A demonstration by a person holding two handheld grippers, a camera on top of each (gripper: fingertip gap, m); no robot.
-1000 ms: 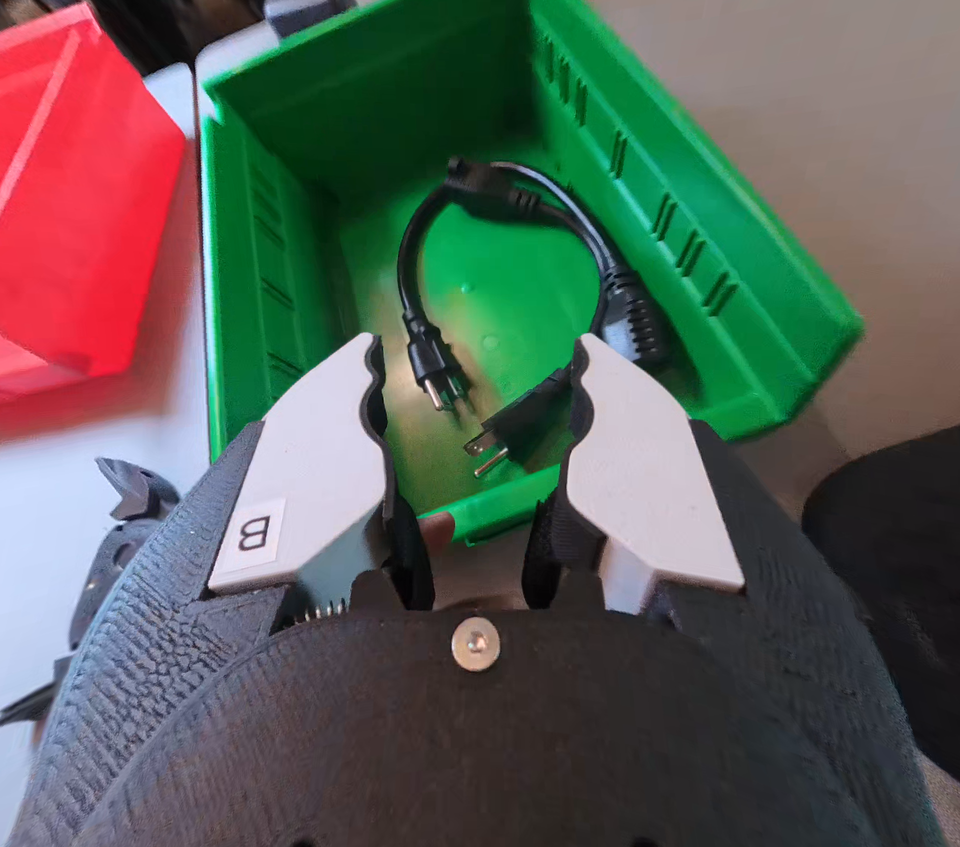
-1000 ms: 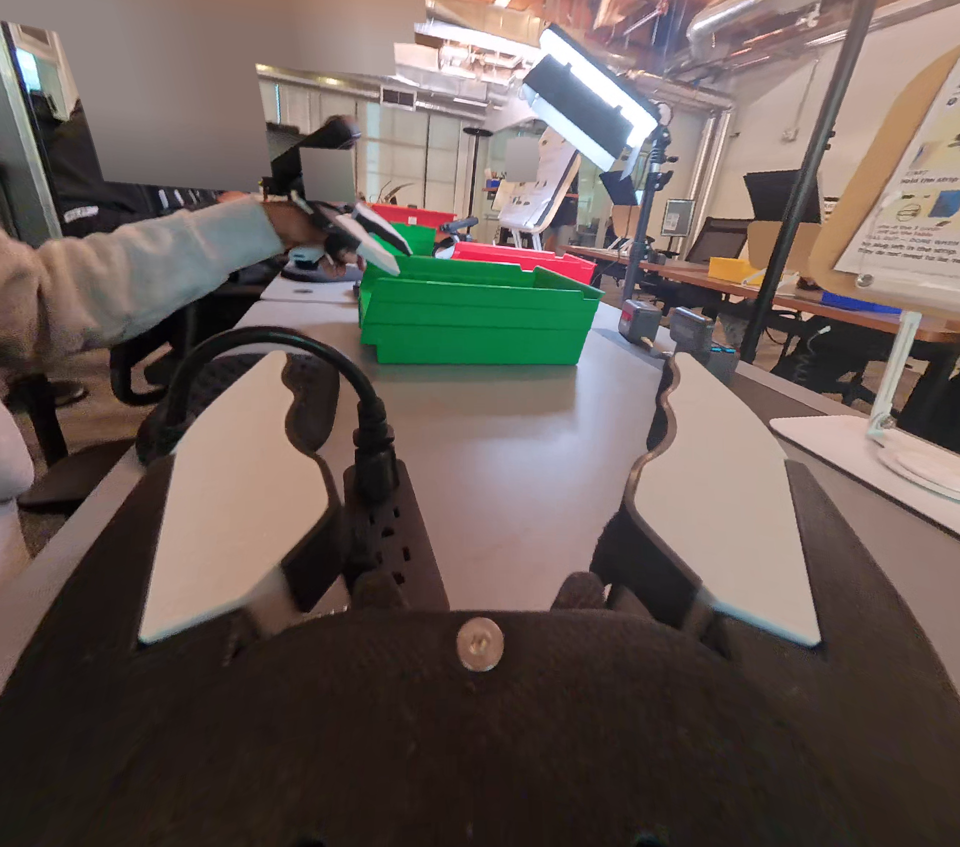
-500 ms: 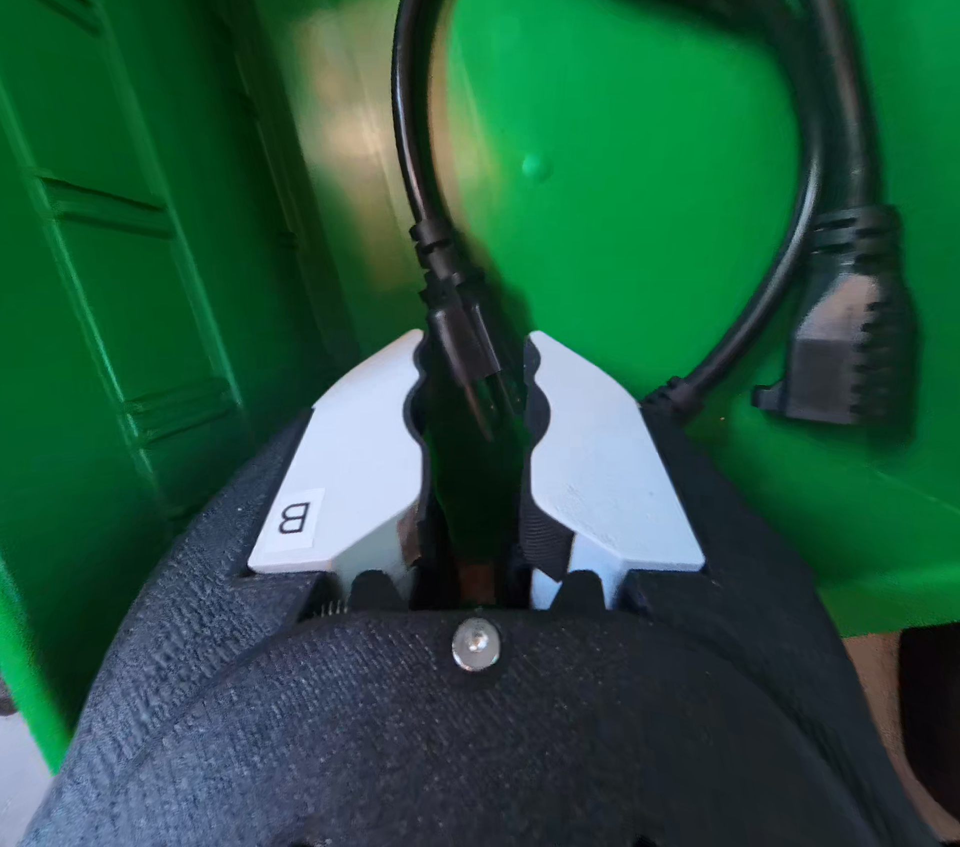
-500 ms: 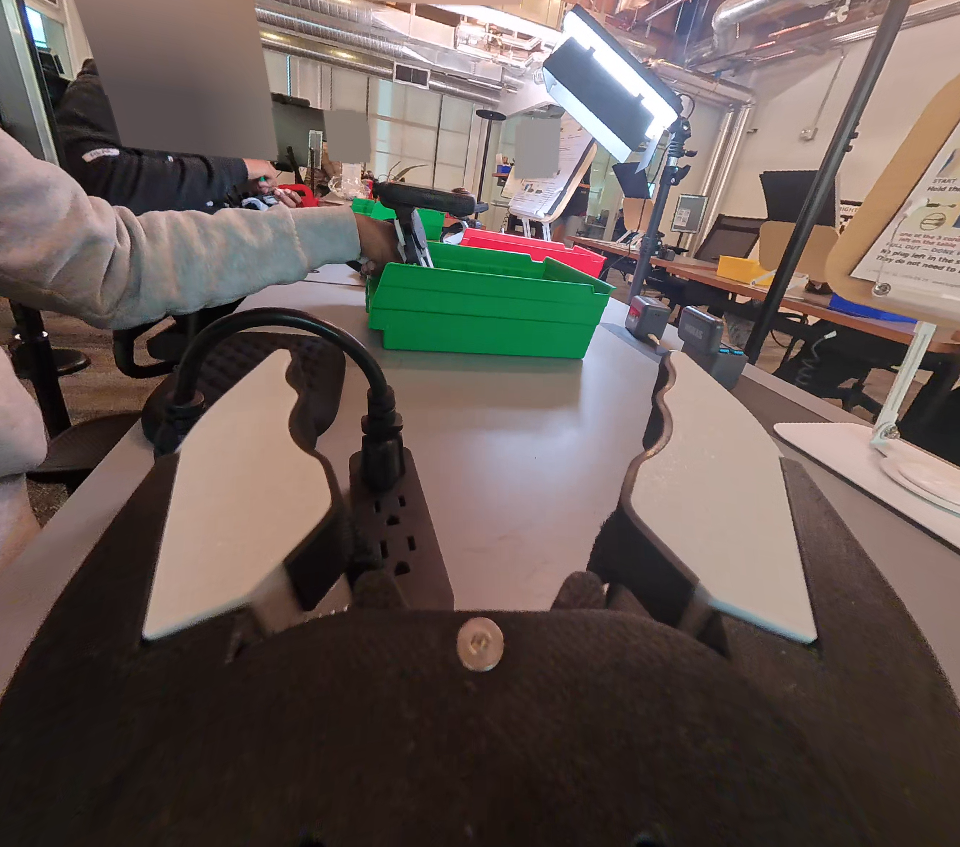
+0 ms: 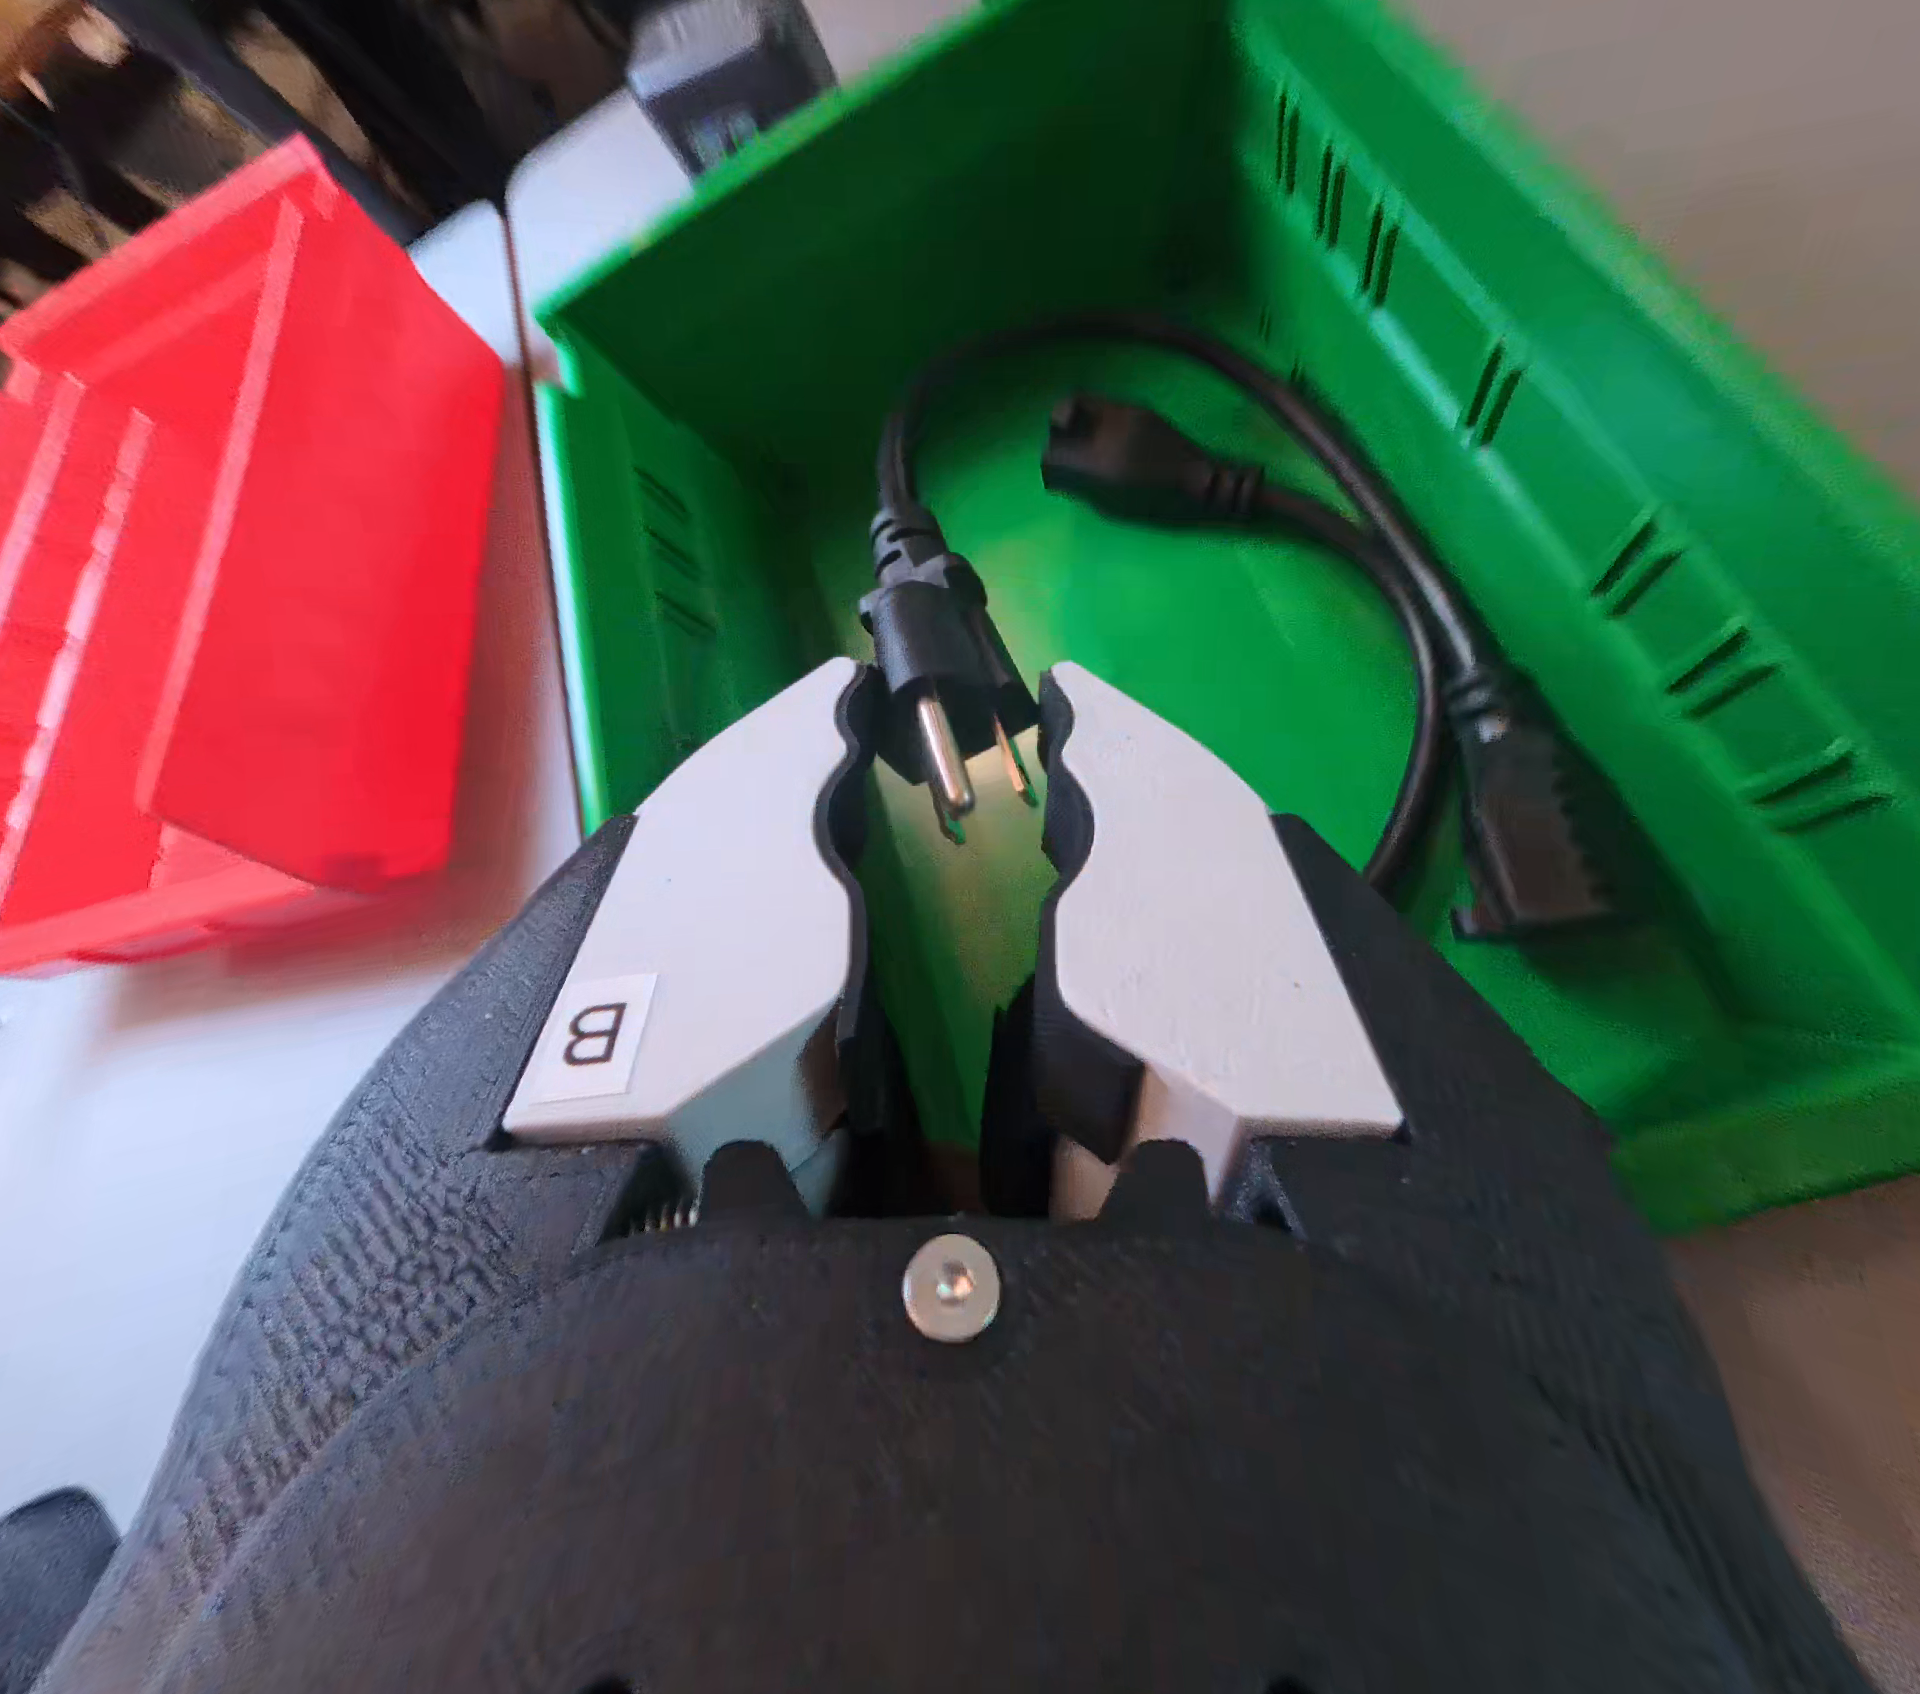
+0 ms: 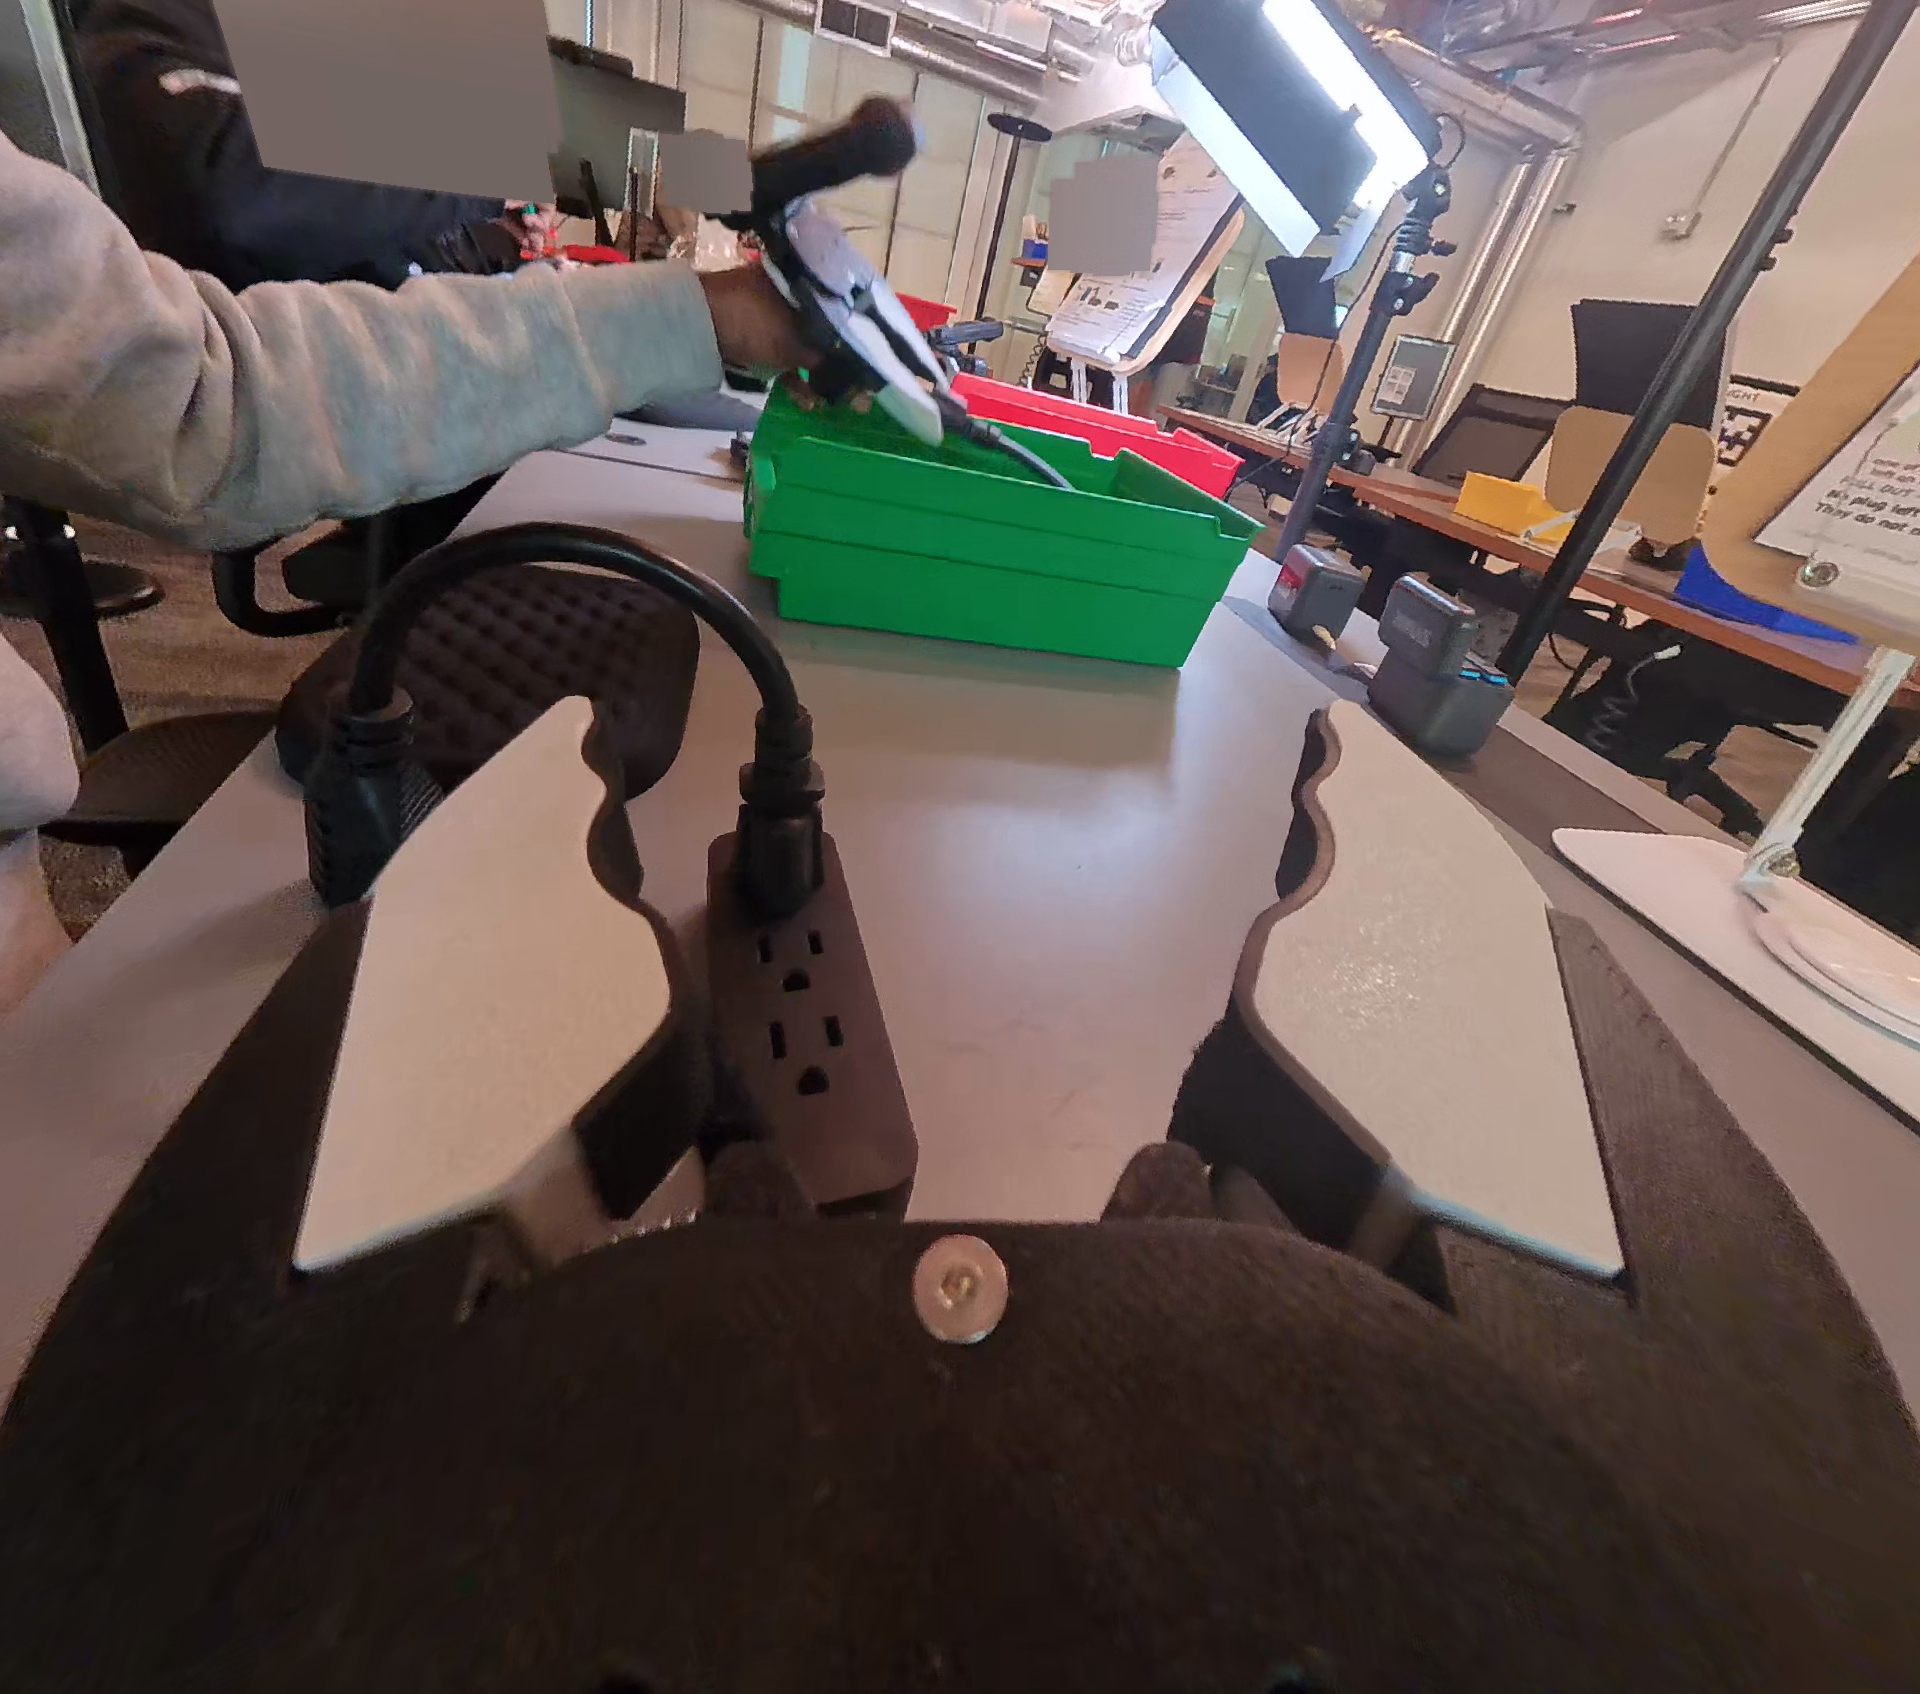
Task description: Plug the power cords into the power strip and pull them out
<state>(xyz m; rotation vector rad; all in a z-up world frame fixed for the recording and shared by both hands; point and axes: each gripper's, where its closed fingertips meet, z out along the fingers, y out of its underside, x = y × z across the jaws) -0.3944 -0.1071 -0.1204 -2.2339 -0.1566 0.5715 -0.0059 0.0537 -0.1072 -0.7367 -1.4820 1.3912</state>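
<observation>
The left gripper (image 5: 951, 709) had its fingers (image 5: 748, 896) pinched on the black plug (image 5: 935, 636) of a power cord (image 5: 1392, 543), prongs pointing back between them. The rest of the cord curved away ahead of the fingertips into the green bin (image 5: 1558, 439), where a second cord's black end (image 5: 1527, 823) lay to the right of the fingers. A red bin (image 5: 260, 564) sat to their left.

The right gripper (image 6: 951, 771) had its fingers (image 6: 488, 969) spread wide and held nothing. The black power strip (image 6: 805, 1031) lay on the grey table (image 6: 1049, 813) just inside the left finger, with one cord plug (image 6: 779, 823) seated in it near the fingertips.
</observation>
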